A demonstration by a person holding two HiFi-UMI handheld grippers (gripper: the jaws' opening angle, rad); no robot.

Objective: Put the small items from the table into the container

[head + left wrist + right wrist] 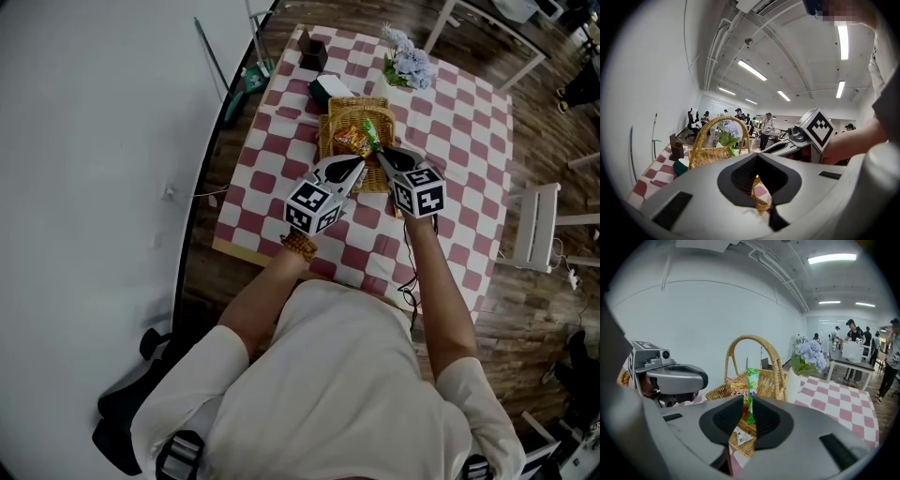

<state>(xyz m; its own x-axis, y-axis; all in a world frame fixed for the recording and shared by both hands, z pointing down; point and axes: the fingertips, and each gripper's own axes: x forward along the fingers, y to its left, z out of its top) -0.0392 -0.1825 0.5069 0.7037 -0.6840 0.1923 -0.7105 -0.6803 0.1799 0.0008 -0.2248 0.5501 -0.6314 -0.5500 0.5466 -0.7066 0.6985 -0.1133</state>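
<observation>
A wicker basket (pixel 328 131) (pixel 705 157) (pixel 764 380) with a hoop handle stands mid-table on the red-and-white checked cloth. Inside it lie an orange snack packet (pixel 351 141) (pixel 739 391) and a long green packet (pixel 371 134) (pixel 752 383). My right gripper (pixel 382 157) (pixel 749 411) reaches over the basket's near edge. The green packet stands upright between its jaws, with a gap beside it, so the gripper is open. My left gripper (pixel 357 167) (pixel 758 185) hovers at the basket's near left corner, slightly open. Only wicker shows through the gap.
A white vase of pale blue flowers (pixel 408 66) (pixel 806 357) stands behind the basket. A dark brown box (pixel 312 52) (pixel 676 146) and a green-and-white box (pixel 330 89) (pixel 680 166) sit at the far left. A white chair (pixel 539 225) is right of the table; a wall runs left.
</observation>
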